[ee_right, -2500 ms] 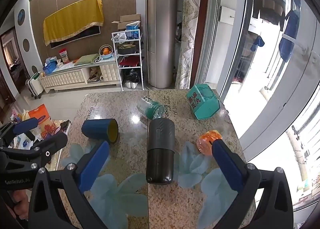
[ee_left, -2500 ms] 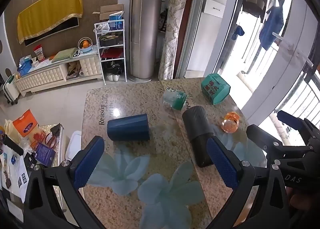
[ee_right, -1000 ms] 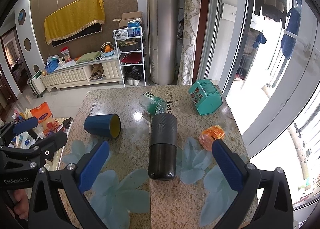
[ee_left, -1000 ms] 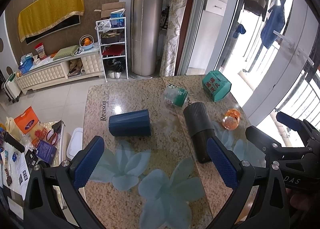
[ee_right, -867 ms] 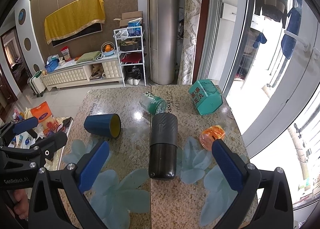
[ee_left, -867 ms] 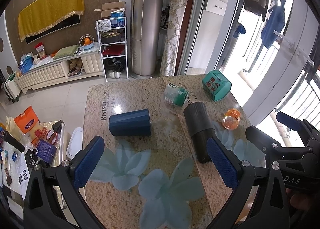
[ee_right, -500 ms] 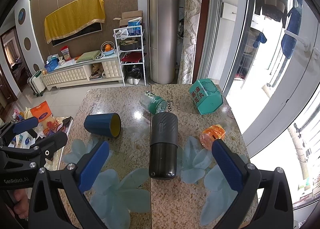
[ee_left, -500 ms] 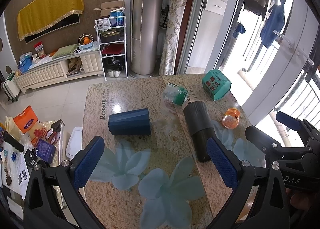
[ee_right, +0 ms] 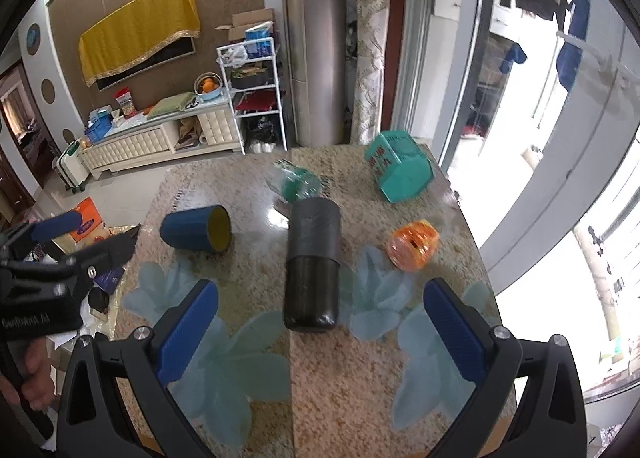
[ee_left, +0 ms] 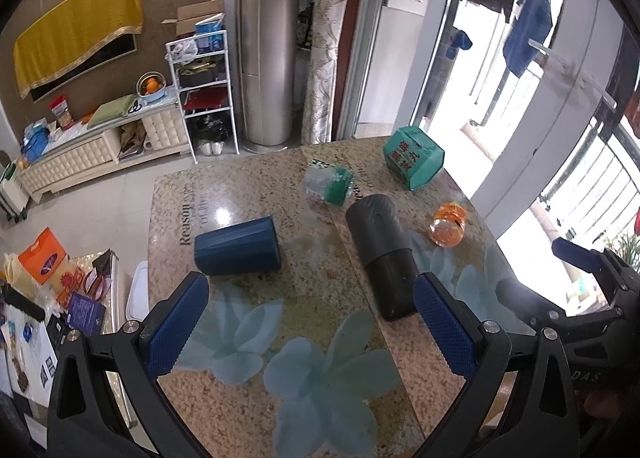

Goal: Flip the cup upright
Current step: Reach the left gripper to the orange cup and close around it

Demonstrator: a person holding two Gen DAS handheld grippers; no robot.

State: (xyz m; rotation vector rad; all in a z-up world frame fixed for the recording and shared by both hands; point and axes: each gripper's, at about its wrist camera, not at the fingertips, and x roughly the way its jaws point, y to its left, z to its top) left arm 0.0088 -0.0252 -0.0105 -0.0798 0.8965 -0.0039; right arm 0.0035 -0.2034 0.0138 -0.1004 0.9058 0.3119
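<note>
A dark blue ribbed cup (ee_left: 239,246) lies on its side on the granite table (ee_left: 248,410), its yellow-lined mouth facing right in the right wrist view (ee_right: 196,227). A black flask (ee_left: 382,261) also lies on its side mid-table (ee_right: 313,264). My left gripper (ee_left: 310,332) is open and empty, hovering above the table's near part, short of the cup. My right gripper (ee_right: 324,332) is open and empty, just short of the flask's near end.
A clear bottle with a green label (ee_left: 329,186), a teal box (ee_left: 414,163) and an orange jar (ee_left: 449,224) lie further back on the table. The table's left edge drops to a floor with bags and clutter (ee_left: 48,282). Glass doors stand at the right.
Both grippers have drifted slightly; the right wrist view now sits a little lower and nearer the flask. The cup and the other objects have not moved.
</note>
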